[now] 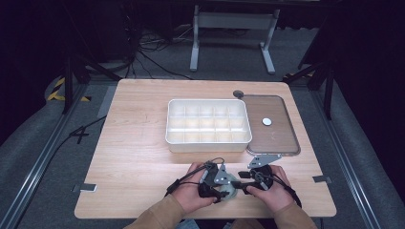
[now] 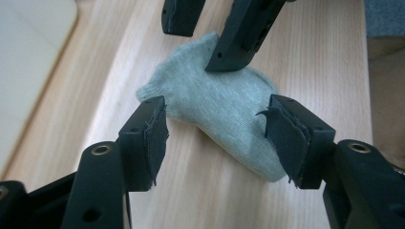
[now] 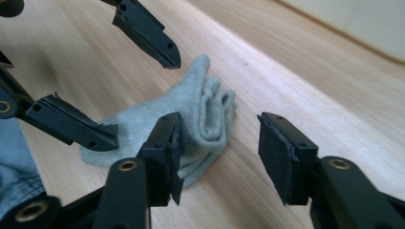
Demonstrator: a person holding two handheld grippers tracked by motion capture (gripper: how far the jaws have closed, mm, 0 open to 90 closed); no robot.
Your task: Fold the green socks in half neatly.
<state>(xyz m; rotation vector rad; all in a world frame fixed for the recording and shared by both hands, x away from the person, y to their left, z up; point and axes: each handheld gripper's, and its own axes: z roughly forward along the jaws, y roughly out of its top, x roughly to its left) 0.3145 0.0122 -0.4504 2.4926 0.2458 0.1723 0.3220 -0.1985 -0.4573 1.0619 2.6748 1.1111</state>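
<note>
Tabletop [image 1: 143, 143] — light wood, viewed from above.

Sock [image 2: 215, 109] — pale grey-green, folded, lying flat near the tabletop's near edge, about midway along it, between the two hands.

Left tongs [image 2: 215, 133] — jaws apart, straddling the sock's width; neither pad is clearly pressing the fabric.

Right tongs [image 3: 219, 143] — jaws apart, one jaw at the sock's folded end, the other over bare wood.

Compartment box [image 1: 208, 125] — white, gridded, at the tabletop's centre.

Lid [image 1: 271, 125] — clear, brown-rimmed, just beside the box toward the right edge.
</note>
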